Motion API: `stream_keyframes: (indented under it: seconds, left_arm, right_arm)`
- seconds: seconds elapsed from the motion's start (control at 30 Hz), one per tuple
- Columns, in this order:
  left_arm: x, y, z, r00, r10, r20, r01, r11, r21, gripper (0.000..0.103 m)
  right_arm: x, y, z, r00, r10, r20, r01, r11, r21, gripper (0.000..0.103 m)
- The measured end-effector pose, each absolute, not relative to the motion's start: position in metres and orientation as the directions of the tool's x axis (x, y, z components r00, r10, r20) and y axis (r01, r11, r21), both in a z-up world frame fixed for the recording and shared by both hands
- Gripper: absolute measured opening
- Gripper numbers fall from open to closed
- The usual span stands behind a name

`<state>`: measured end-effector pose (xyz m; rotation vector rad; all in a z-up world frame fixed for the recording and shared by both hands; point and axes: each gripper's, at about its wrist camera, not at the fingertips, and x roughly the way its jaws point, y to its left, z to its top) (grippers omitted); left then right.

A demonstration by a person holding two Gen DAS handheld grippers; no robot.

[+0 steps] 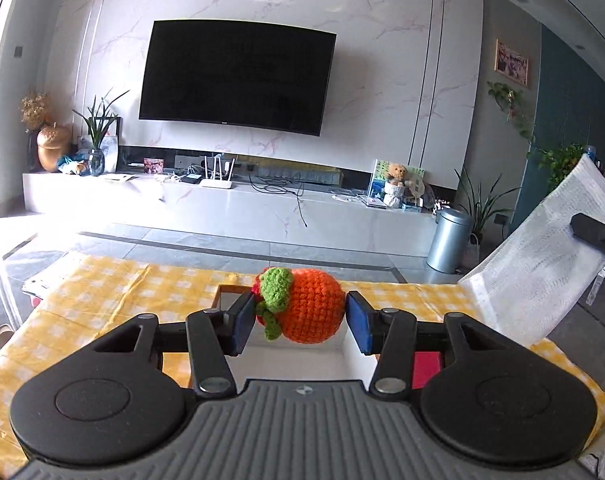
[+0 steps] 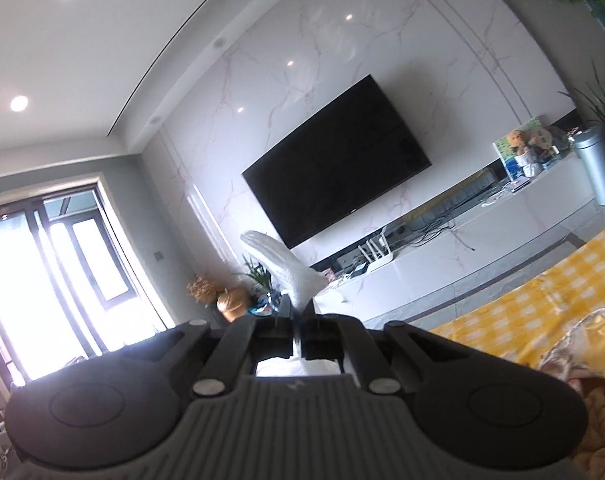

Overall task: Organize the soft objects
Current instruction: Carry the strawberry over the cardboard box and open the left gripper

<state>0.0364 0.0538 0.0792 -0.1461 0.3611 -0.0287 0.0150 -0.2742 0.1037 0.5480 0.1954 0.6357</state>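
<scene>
The left tongs (image 1: 298,322) gripped a crocheted orange toy (image 1: 312,306) with a green knitted top, its blue pads (image 1: 358,322) pressing on either side, the green end toward the left pad. The toy hung above an open white box (image 1: 358,360) that sat on the yellow checked cloth (image 1: 102,292) covering the bench (image 1: 6,264). A red patch showed just right of the box, behind the tongs' right finger.

The right tongs (image 2: 298,320) were clenched on a white mesh sheet (image 2: 286,268). In the left wrist view that sheet (image 1: 542,256) rose in a slanted band from the cloth up to the right tongs (image 1: 594,232) at the frame's edge.

Beyond the bench stood a silver bin (image 1: 448,240), then a low white cabinet (image 1: 222,204) carrying a router (image 1: 216,178) and a teddy bear (image 1: 396,174). A black television (image 1: 238,76) hung on the marble wall behind.
</scene>
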Motion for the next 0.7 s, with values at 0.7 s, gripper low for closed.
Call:
stream_keyframes:
  seconds: [0.7]
  left_arm:
    - [0.035, 0.136, 0.036, 0.918, 0.054, -0.393, -0.185, 0.935, -0.302, 0.056]
  right_arm:
    - [0.084, -0.081, 0.016, 0.506, 0.766, -0.396, -0.551, 0.640, 0.535, 0.000]
